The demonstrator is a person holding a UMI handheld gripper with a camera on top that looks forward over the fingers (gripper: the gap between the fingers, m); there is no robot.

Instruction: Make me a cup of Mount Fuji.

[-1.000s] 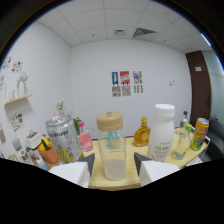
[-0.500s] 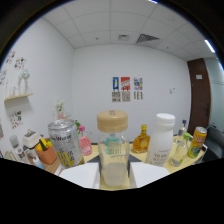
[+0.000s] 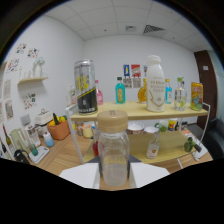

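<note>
A clear glass jar [image 3: 113, 152] with a tan wooden lid stands upright between my two white fingers [image 3: 81, 176]. My gripper [image 3: 114, 174] is shut on the jar, which hangs in front of a two-level wooden shelf [image 3: 135, 114]. On the shelf's top level, beyond the jar, stand a tall black and silver can [image 3: 84, 88], a white bottle [image 3: 155, 84], a blue bottle [image 3: 120, 91], an orange bottle [image 3: 142, 93] and a yellow-green can [image 3: 196, 96].
The lower shelf level holds bowls and a small bottle [image 3: 152, 146]. To the left of the shelf sit an orange basket [image 3: 59, 130] and a kettle [image 3: 42, 119]. A wall shelf [image 3: 32, 80] hangs further left.
My gripper has dropped lower and swung left with the jar in it. The shelf top now sits above the jar's lid, and the lower shelf level has come into view.
</note>
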